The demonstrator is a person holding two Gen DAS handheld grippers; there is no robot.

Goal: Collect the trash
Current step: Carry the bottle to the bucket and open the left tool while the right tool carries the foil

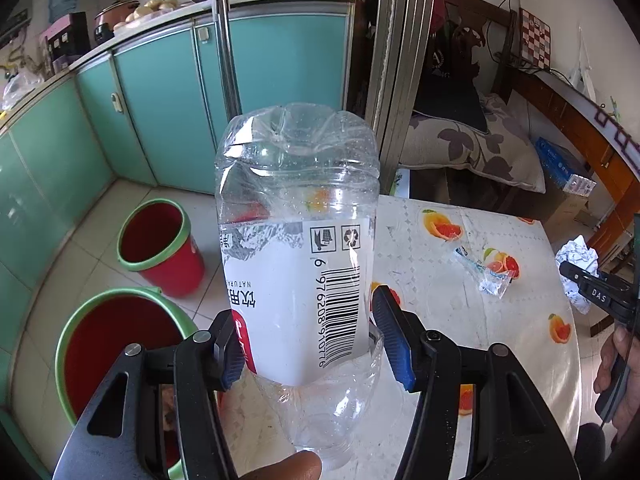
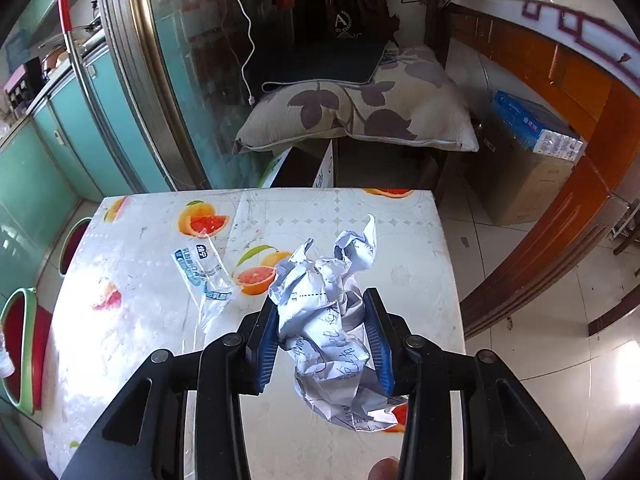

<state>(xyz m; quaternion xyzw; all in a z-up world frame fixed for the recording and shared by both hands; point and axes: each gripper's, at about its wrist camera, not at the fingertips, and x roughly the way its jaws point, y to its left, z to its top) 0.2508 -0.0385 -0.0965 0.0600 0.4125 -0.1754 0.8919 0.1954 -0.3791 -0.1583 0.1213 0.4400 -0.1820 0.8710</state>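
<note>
My left gripper [image 1: 306,336] is shut on a clear plastic bottle [image 1: 296,240] with a white label, held bottom-up above the table's left edge. My right gripper [image 2: 326,340] is shut on a crumpled ball of white paper [image 2: 332,312] with handwriting, held above the table [image 2: 132,312]. The paper ball [image 1: 578,264] and right gripper [image 1: 596,292] also show at the right of the left wrist view. A clear plastic wrapper [image 2: 204,272] with blue print lies flat on the table left of the paper; it also shows in the left wrist view [image 1: 486,272].
Two red bins with green rims stand on the floor left of the table, one far [image 1: 158,244], one near [image 1: 100,344]. Teal cabinets [image 1: 160,96] line the left wall. A cushioned seat [image 2: 360,116] and a cardboard box [image 2: 524,184] stand beyond the table.
</note>
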